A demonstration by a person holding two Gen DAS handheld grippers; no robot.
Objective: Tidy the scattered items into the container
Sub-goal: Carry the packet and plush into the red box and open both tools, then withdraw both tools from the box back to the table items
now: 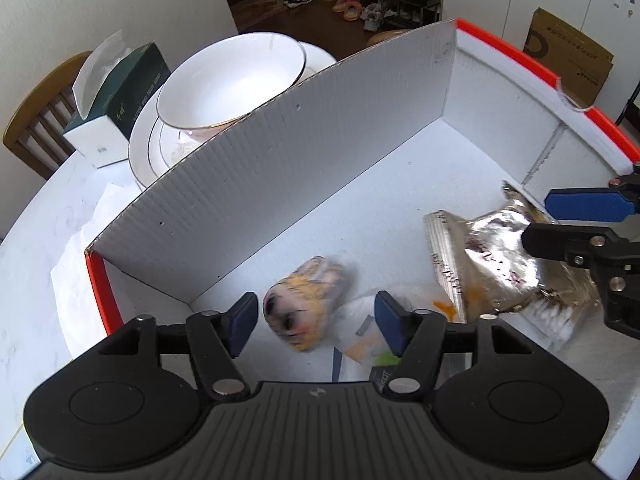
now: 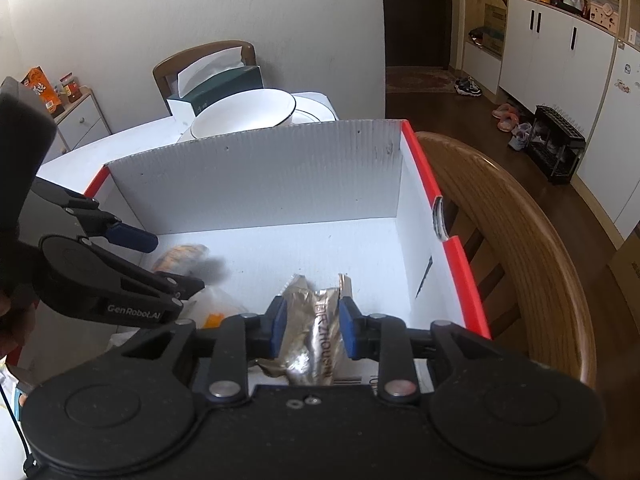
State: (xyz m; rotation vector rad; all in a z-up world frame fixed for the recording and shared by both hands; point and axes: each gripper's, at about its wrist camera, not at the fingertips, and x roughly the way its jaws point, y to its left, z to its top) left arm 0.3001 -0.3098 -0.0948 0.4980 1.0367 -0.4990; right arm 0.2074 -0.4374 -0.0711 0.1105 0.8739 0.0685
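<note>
Plainly "GenRobot.AI" on left hand-held gripper (image 2: 160, 256), "ZHOUSHI" on foil packet (image 2: 316, 332).

Premises: a lived-in home, dining area beside the entry. Evidence: wooden dining chair (image 2: 516, 240), stacked white bowl (image 1: 232, 80) and plates, tissue box (image 1: 120, 96), shoes (image 2: 467, 87) on the dark floor, shoe rack (image 2: 554, 148), white cabinets (image 2: 556, 48).

left gripper (image 1: 316, 322) open over blurry orange-striped packet (image 1: 306, 306) in white cardboard box (image 1: 280, 168), foil pouch (image 1: 500, 256) w/ right gripper (image 1: 538, 218).
</note>
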